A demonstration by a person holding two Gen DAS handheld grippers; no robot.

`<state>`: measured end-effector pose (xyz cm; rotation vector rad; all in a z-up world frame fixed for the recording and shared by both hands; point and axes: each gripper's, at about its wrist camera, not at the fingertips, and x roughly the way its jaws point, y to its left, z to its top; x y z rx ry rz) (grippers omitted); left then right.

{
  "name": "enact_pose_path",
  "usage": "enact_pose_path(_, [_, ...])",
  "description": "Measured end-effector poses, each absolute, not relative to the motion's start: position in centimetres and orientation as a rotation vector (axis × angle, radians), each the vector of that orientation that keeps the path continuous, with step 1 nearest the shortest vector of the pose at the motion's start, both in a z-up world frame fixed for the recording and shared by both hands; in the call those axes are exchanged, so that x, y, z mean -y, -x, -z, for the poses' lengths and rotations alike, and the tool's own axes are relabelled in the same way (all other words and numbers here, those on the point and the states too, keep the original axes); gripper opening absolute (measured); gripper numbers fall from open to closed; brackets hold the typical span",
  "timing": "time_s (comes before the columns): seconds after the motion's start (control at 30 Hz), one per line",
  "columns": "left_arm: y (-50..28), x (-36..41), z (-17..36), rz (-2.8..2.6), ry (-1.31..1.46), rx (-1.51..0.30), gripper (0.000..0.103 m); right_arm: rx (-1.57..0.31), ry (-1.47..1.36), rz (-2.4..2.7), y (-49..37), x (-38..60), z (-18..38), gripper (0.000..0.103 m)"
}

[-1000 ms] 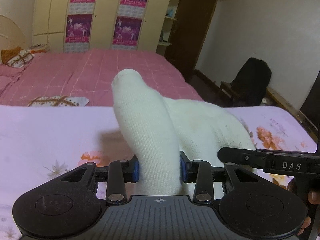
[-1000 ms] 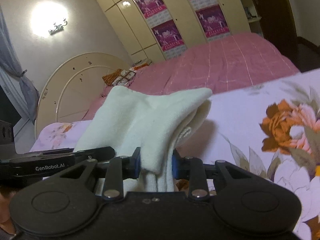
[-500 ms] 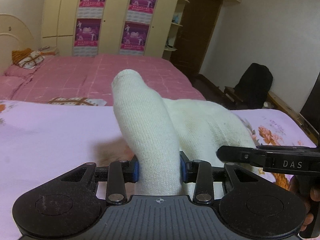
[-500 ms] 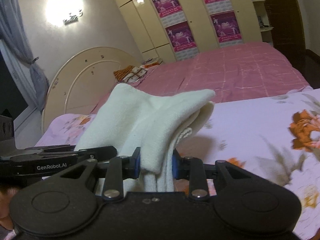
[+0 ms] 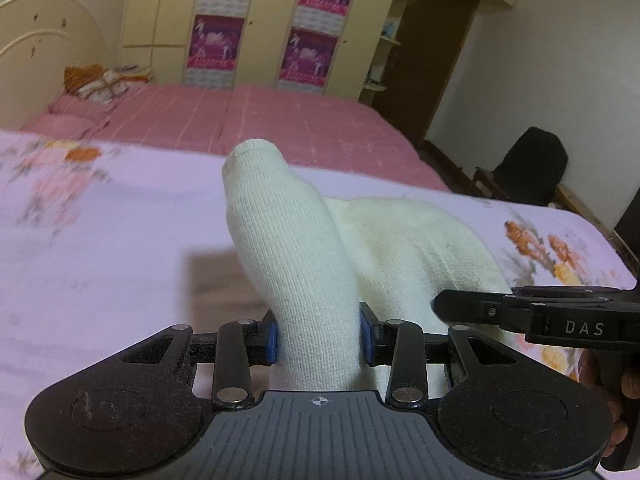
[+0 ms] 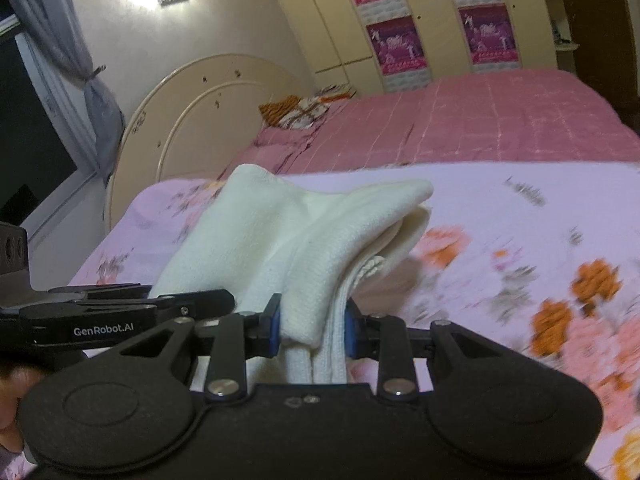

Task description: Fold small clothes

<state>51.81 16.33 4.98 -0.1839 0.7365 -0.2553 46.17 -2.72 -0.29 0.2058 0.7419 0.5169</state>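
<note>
A white knitted sock (image 5: 296, 248) is held up over a lilac flowered bedspread (image 5: 100, 232). My left gripper (image 5: 320, 336) is shut on one end of it, which sticks up between the blue pads. The rest of the sock (image 6: 288, 236) runs across to my right gripper (image 6: 312, 330), which is shut on its layered other end. In the left wrist view the right gripper (image 5: 520, 312) shows at the right edge beside the sock. The left gripper's black body (image 6: 120, 312) appears at the left of the right wrist view. Both hang a little above the bedspread (image 6: 520, 240).
A pink checked bed (image 5: 256, 120) lies beyond, with patterned cloths (image 5: 104, 80) near its cream headboard (image 6: 192, 112). Cream wardrobes with purple posters (image 5: 312, 52) stand at the back. A dark chair (image 5: 528, 168) sits at the right wall; a curtain (image 6: 80, 72) hangs left.
Both grippers have travelled sideways together over the flowered bedspread with the sock still stretched between them; the headboard and curtain have come further into view. The grips have not altered.
</note>
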Motion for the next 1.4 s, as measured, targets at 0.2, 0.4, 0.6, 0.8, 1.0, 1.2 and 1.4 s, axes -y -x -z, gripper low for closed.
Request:
enact_pose_path(0.2, [-51.4,-18.5,0.0,0.243,0.238,-0.832,0.038,-0.820,-0.198,-0.520,-45.7,0.3,3.4,0.029])
enact_pose_path(0.4, [-50.4,-20.5,3.3,0.209,0.391,-0.815,0.071,-0.899,-0.279,-0.479,-45.9,1.6,7.2,0.036])
enact_pose_path(0.6, [-49.1,-23.1,1.3,0.153,0.398,-0.688,0.071,-0.798,-0.252,-0.443,-44.8,2.6,4.2,0.036])
enact_pose_path(0.8, [-52.3,-20.5,-0.7,0.278,0.303,-0.629,0.071,-0.724,-0.160,-0.437,-46.4,1.0,2.0,0.026])
enact_pose_path(1.0, [-55.0,-16.8,2.4,0.304,0.161,-0.704,0.071,-0.823,-0.048,-0.376,-48.9,-1.8,5.4,0.024])
enact_pose_path(1.2, [-51.8,-17.2,0.3,0.290,0.107,-0.653,0.071,-0.799,-0.042,-0.362,-47.5,-1.6,4.2,0.027])
enact_pose_path(1.4, [-44.6,-17.7,0.7,0.261,0.156,-0.643,0.071,-0.766,-0.047,-0.410,-40.2,-0.1,2.8,0.028])
